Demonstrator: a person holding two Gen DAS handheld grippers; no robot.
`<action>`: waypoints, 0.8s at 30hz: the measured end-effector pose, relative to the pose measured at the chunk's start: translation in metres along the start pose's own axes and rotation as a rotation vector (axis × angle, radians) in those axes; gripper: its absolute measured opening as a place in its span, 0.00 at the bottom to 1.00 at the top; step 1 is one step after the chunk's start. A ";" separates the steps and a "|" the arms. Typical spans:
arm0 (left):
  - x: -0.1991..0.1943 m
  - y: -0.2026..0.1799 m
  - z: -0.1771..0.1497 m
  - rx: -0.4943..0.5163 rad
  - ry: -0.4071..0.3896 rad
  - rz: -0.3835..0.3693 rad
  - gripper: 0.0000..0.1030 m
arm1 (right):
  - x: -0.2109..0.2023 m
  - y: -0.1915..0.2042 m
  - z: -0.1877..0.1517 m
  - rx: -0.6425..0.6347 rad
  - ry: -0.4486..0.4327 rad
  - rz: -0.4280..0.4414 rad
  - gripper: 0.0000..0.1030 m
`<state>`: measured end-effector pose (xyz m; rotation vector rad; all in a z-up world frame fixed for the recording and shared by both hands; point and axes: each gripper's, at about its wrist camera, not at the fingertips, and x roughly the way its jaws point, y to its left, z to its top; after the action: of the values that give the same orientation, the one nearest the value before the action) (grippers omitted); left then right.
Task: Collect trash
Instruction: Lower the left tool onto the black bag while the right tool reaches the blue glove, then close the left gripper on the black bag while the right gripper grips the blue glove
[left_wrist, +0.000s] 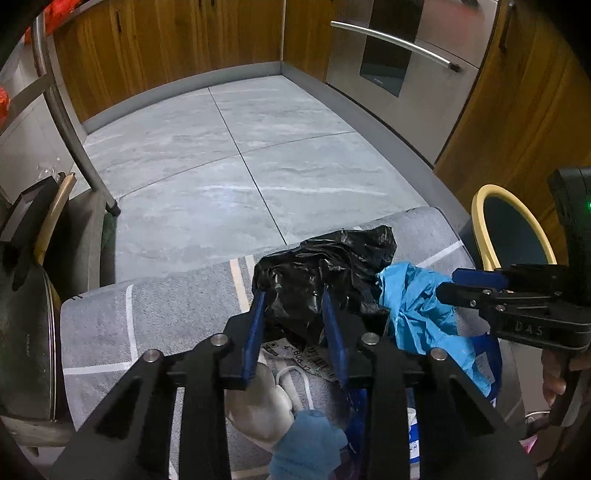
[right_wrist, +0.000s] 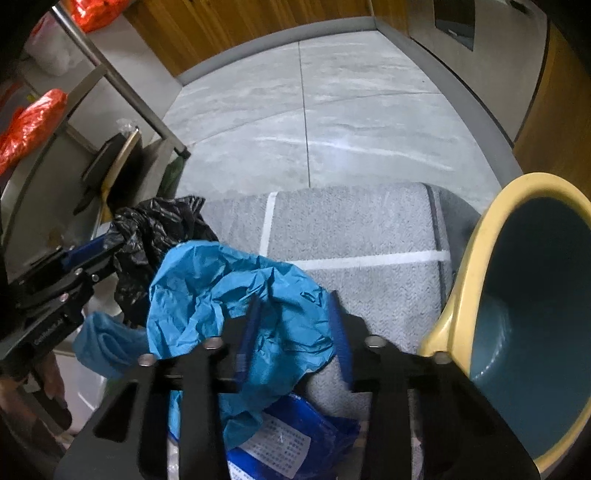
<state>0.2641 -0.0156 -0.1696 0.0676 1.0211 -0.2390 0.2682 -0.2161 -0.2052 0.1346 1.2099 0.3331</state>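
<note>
A crumpled black plastic bag (left_wrist: 325, 266) lies on a pile of trash on the grey rug (left_wrist: 147, 325). My left gripper (left_wrist: 293, 295) is shut on the bag's near side, and its blue fingers (left_wrist: 258, 314) press into the plastic. Right of it is a crumpled blue sheet (right_wrist: 229, 280). My right gripper (right_wrist: 295, 301) is shut on a fold of that sheet. Each gripper shows in the other's view: the right gripper (left_wrist: 448, 284) and the left gripper (right_wrist: 110, 242). A bin with a yellow rim (right_wrist: 469, 258) and a dark teal inside stands at the right.
Under the two pieces lie a white bag (left_wrist: 258, 402), a printed label (left_wrist: 306, 358), a blue packet (right_wrist: 295, 435) and a light blue cloth (left_wrist: 306, 446). A metal rack leg (left_wrist: 74, 129) and boards stand at the left. Grey tile floor and an oven (left_wrist: 399, 55) lie ahead.
</note>
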 end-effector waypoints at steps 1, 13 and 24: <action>0.000 0.000 0.000 0.002 0.002 0.003 0.23 | 0.001 0.001 -0.001 -0.007 0.006 -0.027 0.12; -0.017 -0.004 0.004 0.004 -0.040 -0.022 0.08 | -0.020 0.013 0.000 -0.068 -0.034 -0.055 0.04; -0.055 -0.021 0.012 0.023 -0.138 -0.022 0.07 | -0.083 0.031 -0.009 -0.125 -0.130 -0.137 0.04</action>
<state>0.2418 -0.0284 -0.1151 0.0597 0.8821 -0.2714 0.2286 -0.2142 -0.1254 -0.0342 1.0608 0.2747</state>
